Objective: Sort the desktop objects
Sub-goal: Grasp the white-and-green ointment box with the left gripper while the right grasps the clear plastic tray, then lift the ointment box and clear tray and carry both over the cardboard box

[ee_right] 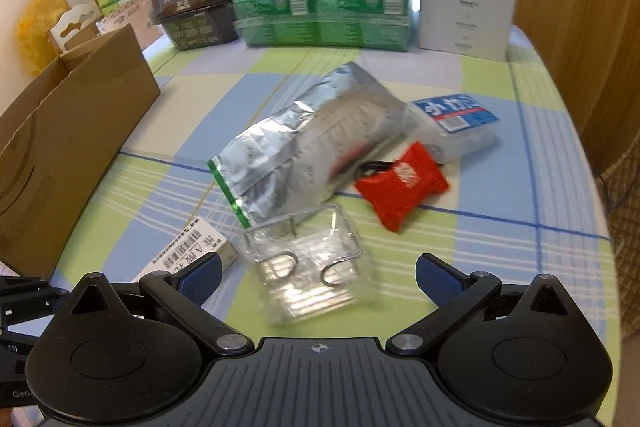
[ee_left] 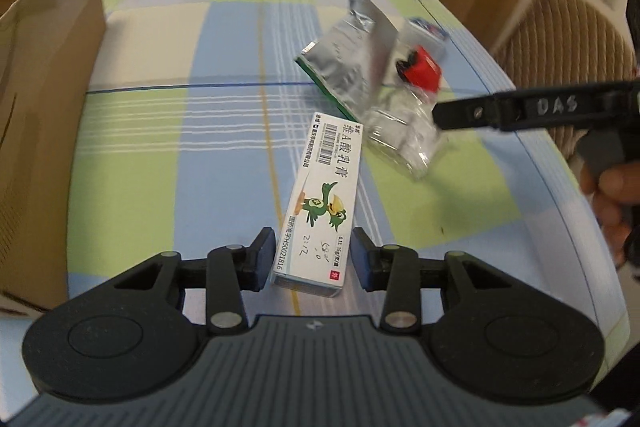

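Sorting looked barely begun: the foil pouch (ee_right: 308, 143), red pouch (ee_right: 404, 183), clear plastic pack (ee_right: 312, 267) and tissue packet (ee_right: 456, 119) all lay loose on the checked tablecloth (ee_right: 520, 247). The left gripper (ee_left: 314, 259) straddled the ointment box (ee_left: 320, 199), pads just beside its sides, contact unclear. The right gripper (ee_right: 318, 275) was wide open, empty, over the clear pack, with the cardboard box (ee_right: 72, 147) at the left.

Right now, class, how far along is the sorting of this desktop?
Done: nothing visibly sorted. In hand: the left gripper straddles the white ointment box, a pad each side. Left: the foil pouch, red pouch, clear packet and tissue pack lie loose; the right gripper is open, empty.
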Demonstrator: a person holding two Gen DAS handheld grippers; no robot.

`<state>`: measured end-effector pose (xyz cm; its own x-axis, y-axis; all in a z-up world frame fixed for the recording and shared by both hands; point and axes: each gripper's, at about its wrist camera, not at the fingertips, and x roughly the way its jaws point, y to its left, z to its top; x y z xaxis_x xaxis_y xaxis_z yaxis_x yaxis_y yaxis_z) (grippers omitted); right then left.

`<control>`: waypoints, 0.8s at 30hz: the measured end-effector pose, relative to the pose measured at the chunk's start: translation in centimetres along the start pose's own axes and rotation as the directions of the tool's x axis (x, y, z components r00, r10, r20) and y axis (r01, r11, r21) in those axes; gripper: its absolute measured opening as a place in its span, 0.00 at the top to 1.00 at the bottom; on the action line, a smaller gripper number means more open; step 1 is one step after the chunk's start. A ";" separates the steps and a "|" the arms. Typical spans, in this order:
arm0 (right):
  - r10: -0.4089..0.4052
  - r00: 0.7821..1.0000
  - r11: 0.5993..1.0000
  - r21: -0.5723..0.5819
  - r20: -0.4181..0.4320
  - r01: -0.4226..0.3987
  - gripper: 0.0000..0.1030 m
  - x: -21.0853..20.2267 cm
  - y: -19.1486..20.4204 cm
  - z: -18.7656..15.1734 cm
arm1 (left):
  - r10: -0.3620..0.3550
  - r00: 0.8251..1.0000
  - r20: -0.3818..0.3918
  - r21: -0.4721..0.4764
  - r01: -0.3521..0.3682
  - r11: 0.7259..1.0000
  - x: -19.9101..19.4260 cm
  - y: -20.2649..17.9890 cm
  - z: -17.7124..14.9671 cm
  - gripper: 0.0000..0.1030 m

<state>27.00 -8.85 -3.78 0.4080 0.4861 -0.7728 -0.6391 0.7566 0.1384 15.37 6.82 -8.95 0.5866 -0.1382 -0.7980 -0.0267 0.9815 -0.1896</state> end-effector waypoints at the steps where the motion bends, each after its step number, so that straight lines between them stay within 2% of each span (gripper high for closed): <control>1: 0.000 1.000 1.000 -0.014 0.002 0.000 0.02 0.5 0.3 0.0 | 0.000 1.000 0.010 -0.014 0.000 1.000 0.1 0.1 -0.1 0.65; 4: -0.017 1.000 0.996 -0.088 0.002 0.017 0.02 2.0 1.4 -0.1 | -0.009 1.000 0.028 -0.027 0.010 1.000 0.5 0.5 -0.2 0.63; 8: -0.034 0.999 0.987 -0.156 0.002 0.034 0.04 3.7 2.0 -0.6 | -0.014 0.999 0.038 0.008 0.014 1.000 0.9 0.9 -0.5 0.57; 10: -0.021 1.000 0.987 -0.158 0.000 0.021 0.14 4.4 2.0 -0.6 | -0.012 0.999 0.050 0.030 0.010 0.999 0.9 0.8 -0.7 0.51; 12: -0.024 1.000 0.986 -0.165 -0.002 0.024 0.25 5.0 2.0 -0.7 | -0.002 0.998 0.066 0.053 -0.001 0.999 1.0 0.8 -0.6 0.50; 14: -0.035 0.999 0.984 -0.175 -0.005 0.033 0.31 5.1 2.0 -0.8 | -0.004 0.997 0.075 0.066 -0.001 0.998 1.1 0.8 -0.4 0.50; 15: -0.035 0.999 0.986 -0.164 -0.002 0.034 0.36 5.0 1.9 -0.9 | -0.006 0.997 0.081 0.071 0.000 0.997 1.1 0.8 -0.4 0.50; 16: -0.037 0.999 0.989 -0.146 -0.001 0.036 0.37 4.7 1.7 -0.9 | -0.009 0.996 0.085 0.080 0.002 0.997 1.1 0.7 -0.3 0.50; 20: -0.075 0.997 0.997 -0.012 -0.030 0.074 0.37 3.2 0.4 -1.3 | -0.011 0.995 0.094 0.121 -0.001 0.993 1.5 0.2 0.0 0.50; 24: -0.107 0.994 0.990 0.085 -0.035 0.110 0.37 0.9 -0.4 -1.9 | 0.016 0.995 0.099 0.189 -0.035 0.981 2.0 -0.7 0.1 0.50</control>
<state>26.42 -9.58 -5.74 0.4511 0.3867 -0.8043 -0.5325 0.8399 0.1052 16.64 5.86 -10.41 0.6635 -0.1085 -0.7403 0.1061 0.9931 -0.0505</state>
